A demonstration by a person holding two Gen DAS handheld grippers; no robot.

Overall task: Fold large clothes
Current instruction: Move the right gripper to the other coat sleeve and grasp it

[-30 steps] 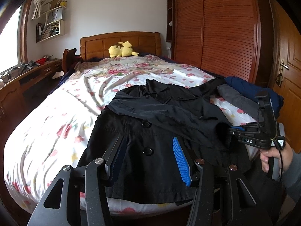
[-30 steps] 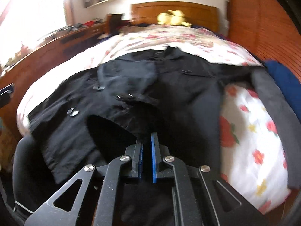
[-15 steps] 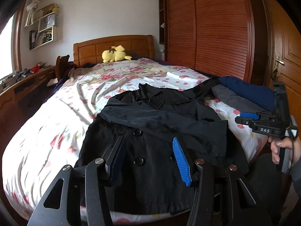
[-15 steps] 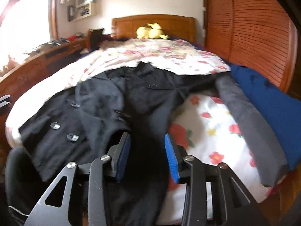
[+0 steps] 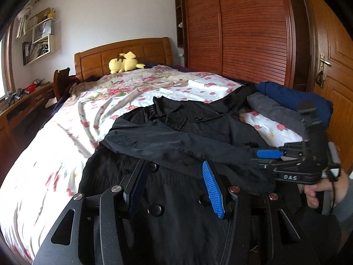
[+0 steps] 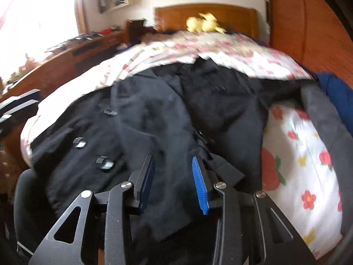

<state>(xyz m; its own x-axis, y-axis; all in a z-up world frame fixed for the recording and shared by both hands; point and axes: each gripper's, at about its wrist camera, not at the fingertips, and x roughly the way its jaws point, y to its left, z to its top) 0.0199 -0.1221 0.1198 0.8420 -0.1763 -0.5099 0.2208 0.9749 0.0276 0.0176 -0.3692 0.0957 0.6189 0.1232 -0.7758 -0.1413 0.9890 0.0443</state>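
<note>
A black double-breasted coat (image 5: 176, 145) lies face up on the flowered bed (image 5: 66, 137), hem hanging over the near edge, one sleeve folded across its chest. My left gripper (image 5: 176, 187) is open and empty above the coat's lower front. My right gripper (image 6: 174, 176) is open and empty over the coat's (image 6: 167, 119) right side near the folded sleeve's cuff. It also shows in the left wrist view (image 5: 269, 154), hand-held at the right, beside the coat.
A grey garment (image 5: 275, 112) and a blue one (image 5: 293, 97) lie on the bed's right side. A yellow plush (image 5: 123, 63) sits by the wooden headboard. A wardrobe (image 5: 242, 33) and door stand right; a desk (image 5: 19, 103) runs along the left.
My right gripper let go of the sleeve and opened, then drew back toward the bed's near right edge. The sleeve now lies across the coat. My left gripper stayed open.
</note>
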